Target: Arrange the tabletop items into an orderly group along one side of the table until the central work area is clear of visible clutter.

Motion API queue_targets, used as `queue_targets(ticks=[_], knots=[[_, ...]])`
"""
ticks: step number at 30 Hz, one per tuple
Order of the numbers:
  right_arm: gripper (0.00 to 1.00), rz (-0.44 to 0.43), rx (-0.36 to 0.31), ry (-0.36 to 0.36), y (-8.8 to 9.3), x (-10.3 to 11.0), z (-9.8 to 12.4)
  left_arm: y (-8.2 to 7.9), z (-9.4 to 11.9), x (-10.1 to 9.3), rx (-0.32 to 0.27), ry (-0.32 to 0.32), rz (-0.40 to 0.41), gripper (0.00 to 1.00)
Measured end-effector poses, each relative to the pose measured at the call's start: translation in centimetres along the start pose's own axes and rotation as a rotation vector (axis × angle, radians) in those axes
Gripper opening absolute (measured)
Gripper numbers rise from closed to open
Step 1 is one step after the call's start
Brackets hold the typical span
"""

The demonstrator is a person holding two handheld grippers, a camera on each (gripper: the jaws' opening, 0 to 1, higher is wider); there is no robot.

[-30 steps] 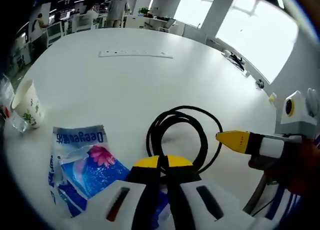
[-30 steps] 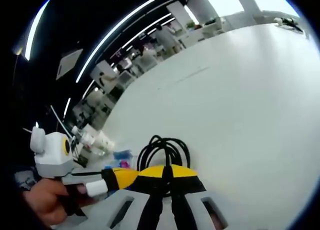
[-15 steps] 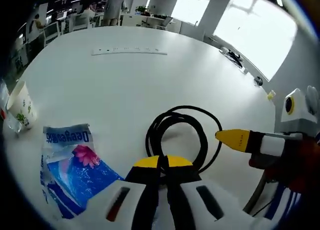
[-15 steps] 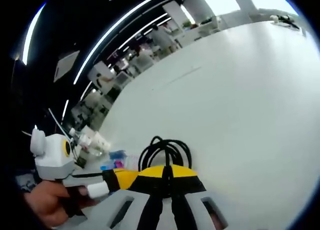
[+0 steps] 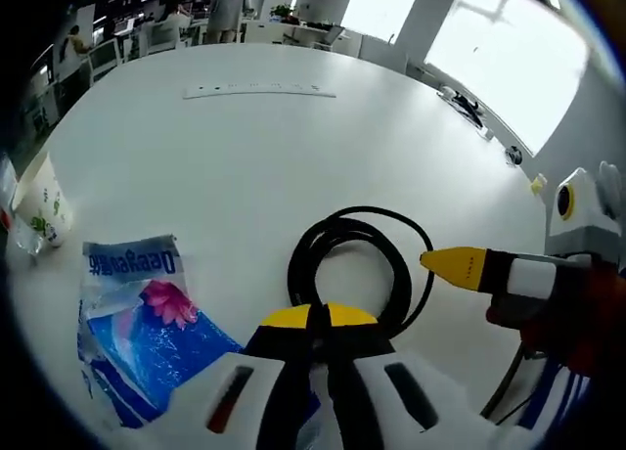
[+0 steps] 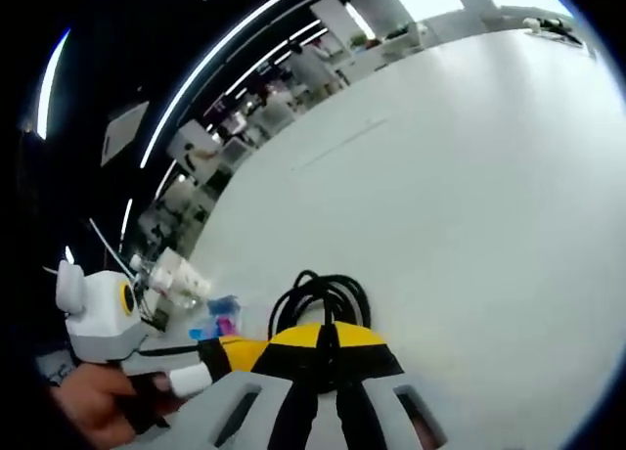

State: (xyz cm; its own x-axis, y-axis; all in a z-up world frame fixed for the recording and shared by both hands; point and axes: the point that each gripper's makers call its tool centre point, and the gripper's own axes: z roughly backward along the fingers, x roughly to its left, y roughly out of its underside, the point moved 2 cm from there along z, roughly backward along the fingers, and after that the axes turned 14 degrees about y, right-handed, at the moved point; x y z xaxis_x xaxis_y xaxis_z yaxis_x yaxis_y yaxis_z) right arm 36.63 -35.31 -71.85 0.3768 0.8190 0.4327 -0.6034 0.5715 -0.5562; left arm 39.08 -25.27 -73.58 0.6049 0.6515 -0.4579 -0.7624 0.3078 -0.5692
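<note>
A coiled black cable lies on the white table, just beyond my left gripper, whose yellow-tipped jaws are shut with nothing between them. A blue printed packet lies flat to the left of those jaws. Farther left, at the table's edge, stands a paper cup. My right gripper comes in from the right, its yellow tip close to the coil's outer loop. In the right gripper view my right gripper is shut, with the cable right behind its tips and the left gripper beside it.
A long flat white strip lies far across the table. Small dark items sit near the far right edge. Bottles and a cup cluster at the table's rim beside the packet. Desks, chairs and people fill the office behind.
Both views have shifted slightly with the hands. The cable, packet and cup lie where they were, and both grippers stay shut.
</note>
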Motion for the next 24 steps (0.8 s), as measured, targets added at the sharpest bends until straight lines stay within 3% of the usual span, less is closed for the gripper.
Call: queue_targets(ticks=[8,10,24], knots=[[0.00,0.030,0.007,0.017,0.1,-0.3,-0.5,-0.1,-0.1,0.1,-0.001,0.012,0.012,0.01],[0.01,0.101,-0.009,0.026,0.0,-0.4,-0.4,-0.1,0.0,0.1,0.002,0.017,0.008,0.01],[0.10,0.208,-0.034,0.068,-0.6,-0.7,0.3,0.1,2.6,1.0,-0.045,0.007,0.039,0.04]])
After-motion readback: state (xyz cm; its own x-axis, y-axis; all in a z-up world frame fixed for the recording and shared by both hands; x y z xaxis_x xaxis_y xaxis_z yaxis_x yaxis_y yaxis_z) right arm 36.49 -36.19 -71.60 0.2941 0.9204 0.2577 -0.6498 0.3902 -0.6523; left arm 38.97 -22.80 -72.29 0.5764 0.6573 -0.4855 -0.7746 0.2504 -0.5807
